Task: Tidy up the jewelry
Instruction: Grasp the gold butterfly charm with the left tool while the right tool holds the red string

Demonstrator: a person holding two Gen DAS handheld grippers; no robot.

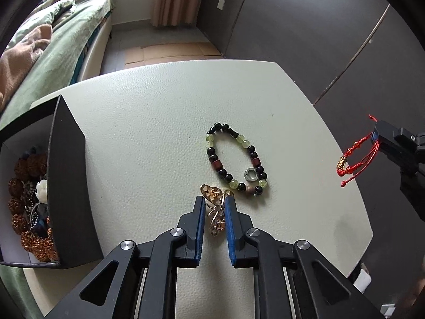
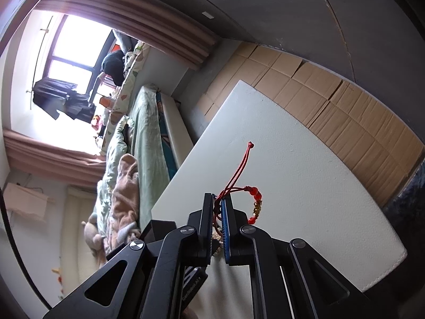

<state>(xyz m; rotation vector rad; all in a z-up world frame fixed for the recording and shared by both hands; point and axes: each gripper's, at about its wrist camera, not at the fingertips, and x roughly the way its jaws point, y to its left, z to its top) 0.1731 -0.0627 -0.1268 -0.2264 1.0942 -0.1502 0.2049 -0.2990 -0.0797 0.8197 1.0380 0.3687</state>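
My left gripper (image 1: 214,202) is shut on a gold butterfly brooch (image 1: 214,212), just above the white table (image 1: 148,138). A bracelet of black, green and red beads (image 1: 236,162) lies flat right beyond the fingertips. A black jewelry box (image 1: 66,186) stands open at the left with brown bead strands (image 1: 26,202) inside. My right gripper (image 2: 218,199) is shut on a red cord bracelet (image 2: 251,202) with gold beads, held in the air over the table (image 2: 305,180). It also shows at the right edge of the left wrist view (image 1: 374,135), with the red cord bracelet (image 1: 350,159) dangling.
A bed with green bedding (image 1: 53,45) runs along the table's left side. Dark wardrobe doors (image 1: 318,26) stand behind the table. Flattened cardboard (image 2: 332,98) covers the floor beyond the table's far edge.
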